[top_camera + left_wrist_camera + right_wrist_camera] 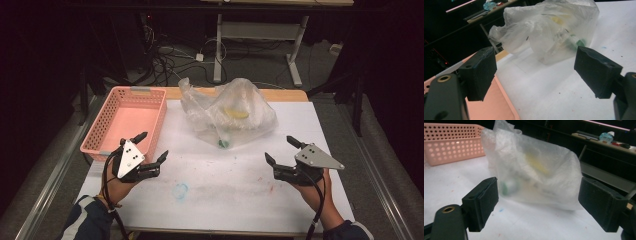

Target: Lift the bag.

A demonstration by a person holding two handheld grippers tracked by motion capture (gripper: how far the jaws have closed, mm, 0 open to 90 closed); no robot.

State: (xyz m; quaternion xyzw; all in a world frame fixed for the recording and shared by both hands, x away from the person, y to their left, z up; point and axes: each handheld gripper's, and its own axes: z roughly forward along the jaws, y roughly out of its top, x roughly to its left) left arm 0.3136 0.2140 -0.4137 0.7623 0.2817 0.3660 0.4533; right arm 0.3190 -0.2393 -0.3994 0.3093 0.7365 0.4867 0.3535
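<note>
Nearest, the left tongs and the right tongs hover over the white tabletop, each held in a hand that comes in from the bottom edge of the high view. Both stand with jaws wide apart and nothing between them, and both point toward the far middle of the tabletop. A faint blue ring mark lies on the surface between the two hands, closer to the left one.

Just beside the left tongs, at the tabletop's left edge, sits a pink perforated basket; its floor looks bare.

Farther back, near the far edge and well apart from both tongs, lies a crumpled clear plastic bag. Through its cloudy film a yellow object shows near the middle, and a small green object sits at the near lower edge of the bag. What else it holds is too blurred to tell. In the left gripper view the bag lies ahead between the jaws; the right gripper view shows it the same way, with the basket to its left.
</note>
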